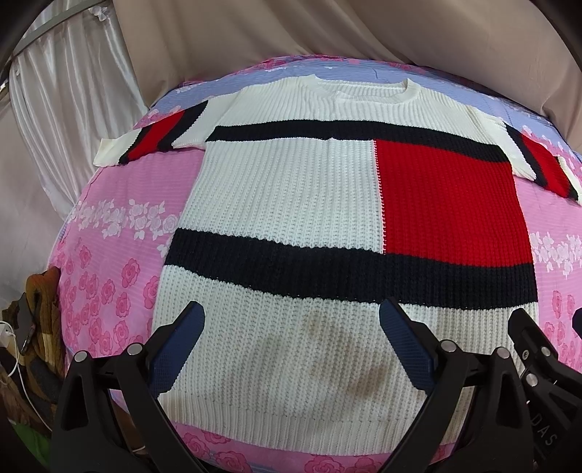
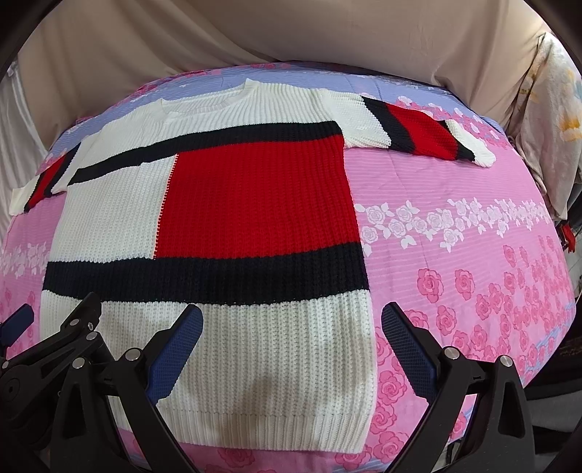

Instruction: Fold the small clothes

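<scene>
A bed with a pink flowered sheet (image 2: 454,233) fills the room in front of me, and a beige cloth (image 1: 327,32) hangs behind it. On the sheet lies a knitted sweater (image 1: 291,189), flat and face up, white with black bands and one big red block. Its neck is at the far side, its ribbed hem at the near edge of the bed, and both short sleeves are spread out to the sides.

The left gripper (image 1: 291,338) is over the near left part of the sweater, above the white area just before the hem. Its two blue fingers stand wide apart and have nothing between them; I cannot tell if they touch the wool. The right gripper (image 2: 291,340) is also wide open and holds nothing. It is over the near right corner of the sweater: one finger over the white knit, the other over the bare pink sheet just beside the side edge.

Only the left view shows brownish marks (image 1: 349,364) on the white knit near the hem, white curtains (image 1: 72,120) at the left, and some clutter with a white cable (image 1: 14,349) beside the bed. Only the right view shows the wide free strip of sheet to the right of the sweater, and a pale flowered cloth (image 2: 553,120) at the far right.
</scene>
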`<act>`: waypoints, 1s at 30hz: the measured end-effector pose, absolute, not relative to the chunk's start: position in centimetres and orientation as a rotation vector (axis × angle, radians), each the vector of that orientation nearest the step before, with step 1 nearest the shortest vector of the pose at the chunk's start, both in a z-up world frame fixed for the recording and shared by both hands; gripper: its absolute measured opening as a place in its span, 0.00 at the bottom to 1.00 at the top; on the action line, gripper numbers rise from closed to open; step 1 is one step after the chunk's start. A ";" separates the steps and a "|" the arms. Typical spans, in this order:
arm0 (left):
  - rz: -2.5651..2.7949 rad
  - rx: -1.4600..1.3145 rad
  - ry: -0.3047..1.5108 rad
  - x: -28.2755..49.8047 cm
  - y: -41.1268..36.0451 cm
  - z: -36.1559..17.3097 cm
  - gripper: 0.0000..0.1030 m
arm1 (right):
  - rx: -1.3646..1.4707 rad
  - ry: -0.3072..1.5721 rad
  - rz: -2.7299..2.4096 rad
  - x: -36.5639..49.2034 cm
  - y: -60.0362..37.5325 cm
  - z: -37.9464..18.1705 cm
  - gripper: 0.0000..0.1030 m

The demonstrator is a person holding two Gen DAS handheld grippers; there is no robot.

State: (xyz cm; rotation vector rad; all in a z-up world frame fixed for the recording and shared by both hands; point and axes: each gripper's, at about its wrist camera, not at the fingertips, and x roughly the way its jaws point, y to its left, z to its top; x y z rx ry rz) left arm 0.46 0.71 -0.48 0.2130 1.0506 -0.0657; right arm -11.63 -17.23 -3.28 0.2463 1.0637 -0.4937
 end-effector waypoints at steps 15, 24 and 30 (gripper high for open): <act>-0.067 0.219 1.052 0.7 0.2 -0.5 0.90 | 0.251 1.072 -0.500 -11.6 -17.6 -3.5 0.95; -0.068 0.225 1.053 0.9 0.0 -0.6 0.90 | 0.252 1.074 -0.501 -11.6 -17.8 -3.6 0.95; -0.068 0.224 1.053 0.8 0.0 -0.6 0.90 | 0.251 1.075 -0.500 -11.6 -17.8 -3.6 0.95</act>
